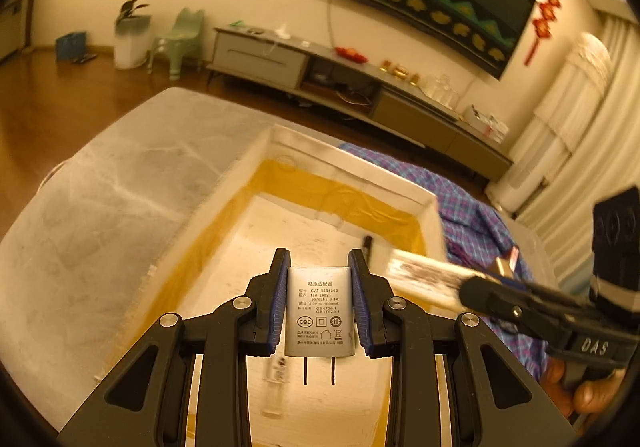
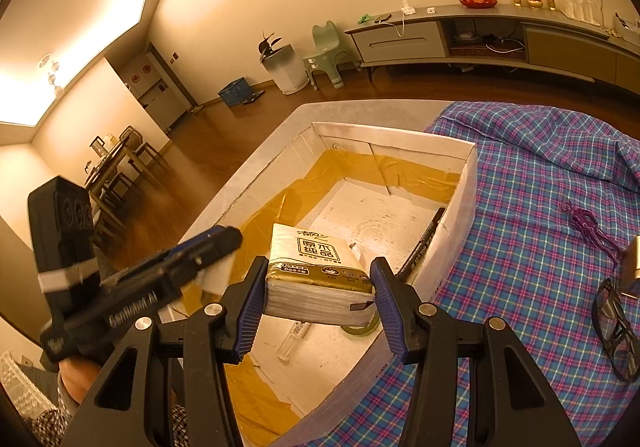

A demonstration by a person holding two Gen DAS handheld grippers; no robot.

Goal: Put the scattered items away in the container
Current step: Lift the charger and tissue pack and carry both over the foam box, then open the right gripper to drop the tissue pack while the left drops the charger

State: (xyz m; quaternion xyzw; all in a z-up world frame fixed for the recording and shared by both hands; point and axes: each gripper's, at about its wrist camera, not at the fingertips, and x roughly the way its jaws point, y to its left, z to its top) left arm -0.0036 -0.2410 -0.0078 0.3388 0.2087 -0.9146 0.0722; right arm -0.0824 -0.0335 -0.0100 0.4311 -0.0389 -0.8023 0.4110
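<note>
Left gripper [image 1: 319,303] clamps a power adapter [image 1: 320,311], right gripper [image 2: 318,301] a tissue pack [image 2: 316,267], both above the box [image 2: 460,207]. A marker [image 2: 424,243] already lies inside; glasses [image 2: 616,331] remain on the cloth [image 2: 540,207].

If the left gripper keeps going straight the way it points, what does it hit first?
Probably the white cardboard box's bare floor: the left gripper, shut on the white power adapter, points down into it. Depth is uncertain.

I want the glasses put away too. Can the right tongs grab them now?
Probably not yet. The right tongs are full, shut on the tissue pack over the box. The glasses lie uncovered on the plaid cloth.
</note>
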